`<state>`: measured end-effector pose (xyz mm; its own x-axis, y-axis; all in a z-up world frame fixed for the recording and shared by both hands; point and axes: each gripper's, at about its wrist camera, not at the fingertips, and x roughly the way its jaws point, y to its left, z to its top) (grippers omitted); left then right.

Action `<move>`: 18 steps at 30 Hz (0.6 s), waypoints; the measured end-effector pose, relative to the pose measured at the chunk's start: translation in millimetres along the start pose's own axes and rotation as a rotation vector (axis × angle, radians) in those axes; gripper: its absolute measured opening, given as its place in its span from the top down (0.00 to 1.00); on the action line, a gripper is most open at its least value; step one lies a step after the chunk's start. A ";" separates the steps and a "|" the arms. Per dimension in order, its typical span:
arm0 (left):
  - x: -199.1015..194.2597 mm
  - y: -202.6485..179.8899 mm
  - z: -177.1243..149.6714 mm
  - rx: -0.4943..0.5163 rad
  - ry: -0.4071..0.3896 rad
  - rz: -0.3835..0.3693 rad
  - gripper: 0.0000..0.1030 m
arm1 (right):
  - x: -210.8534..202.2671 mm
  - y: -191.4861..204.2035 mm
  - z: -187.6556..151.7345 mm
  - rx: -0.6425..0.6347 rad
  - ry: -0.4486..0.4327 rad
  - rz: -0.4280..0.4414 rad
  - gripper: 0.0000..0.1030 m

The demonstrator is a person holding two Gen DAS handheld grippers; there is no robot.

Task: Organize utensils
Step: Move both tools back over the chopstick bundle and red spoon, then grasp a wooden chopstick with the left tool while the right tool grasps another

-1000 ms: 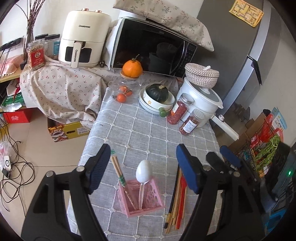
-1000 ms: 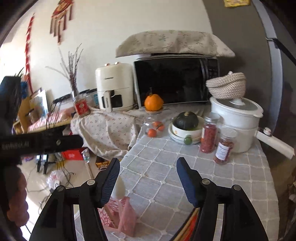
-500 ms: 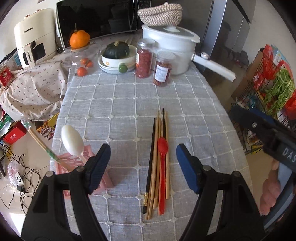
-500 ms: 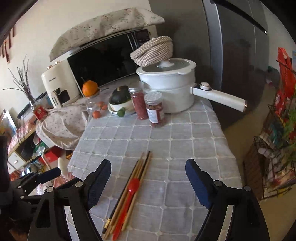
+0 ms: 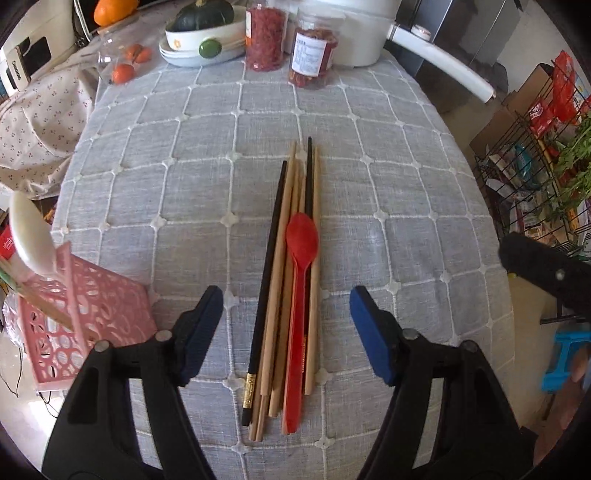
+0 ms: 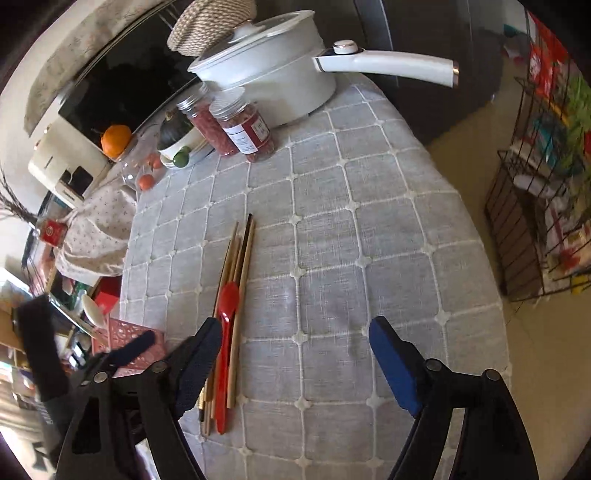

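A red spoon (image 5: 297, 291) lies on a bundle of wooden and black chopsticks (image 5: 275, 273) in the middle of the grey checked tablecloth. My left gripper (image 5: 286, 334) is open and empty, its jaws on either side of the bundle's near end. A pink perforated holder (image 5: 79, 325) at the left holds a white spoon (image 5: 29, 236) and chopsticks. My right gripper (image 6: 295, 363) is open and empty over bare cloth, to the right of the bundle (image 6: 236, 291) and red spoon (image 6: 225, 343). The pink holder (image 6: 123, 338) shows at its left.
At the far end stand a white pot (image 5: 354, 26) with a long handle, two jars of red contents (image 5: 312, 55), a bowl with a green squash (image 5: 203, 29) and small oranges. A wire rack (image 6: 535, 206) stands right of the table. The table edge is near.
Both grippers have swung from the room view down toward the table. My left gripper moved right from the pink holder to the chopstick bundle. Both stayed open.
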<state>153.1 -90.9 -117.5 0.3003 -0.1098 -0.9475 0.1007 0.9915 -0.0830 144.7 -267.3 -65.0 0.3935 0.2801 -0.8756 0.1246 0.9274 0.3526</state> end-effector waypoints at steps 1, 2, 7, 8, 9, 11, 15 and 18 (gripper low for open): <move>6.1 -0.2 0.1 -0.005 0.020 0.000 0.49 | -1.0 -1.2 0.5 0.009 0.001 0.008 0.27; 11.5 -1.0 0.5 -0.009 0.039 0.000 0.59 | -2.6 -2.1 1.0 0.017 0.002 0.019 0.31; 26.5 -6.0 4.0 -0.009 0.058 0.022 0.72 | -5.5 -3.9 3.5 0.044 0.017 0.076 0.42; 28.5 -6.7 5.4 -0.008 0.058 0.029 0.75 | -5.8 -3.2 4.1 0.042 0.017 0.083 0.44; 30.3 -6.2 7.0 -0.011 0.060 0.036 0.80 | -5.6 -2.6 4.4 0.041 0.017 0.090 0.45; 32.9 -5.7 9.7 -0.015 0.062 0.038 0.87 | -5.2 -1.2 5.1 0.038 0.023 0.105 0.50; 39.2 -3.5 15.6 0.005 0.066 0.040 0.91 | -2.6 1.5 5.7 0.026 0.029 0.120 0.55; 44.1 -4.1 19.2 0.020 0.068 0.053 0.91 | 0.7 0.3 7.3 0.034 0.037 0.123 0.55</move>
<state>184.1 -101.1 -153.0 0.2402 -0.0512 -0.9694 0.1050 0.9941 -0.0265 151.6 -268.7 -63.1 0.3740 0.4004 -0.8365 0.1082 0.8770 0.4681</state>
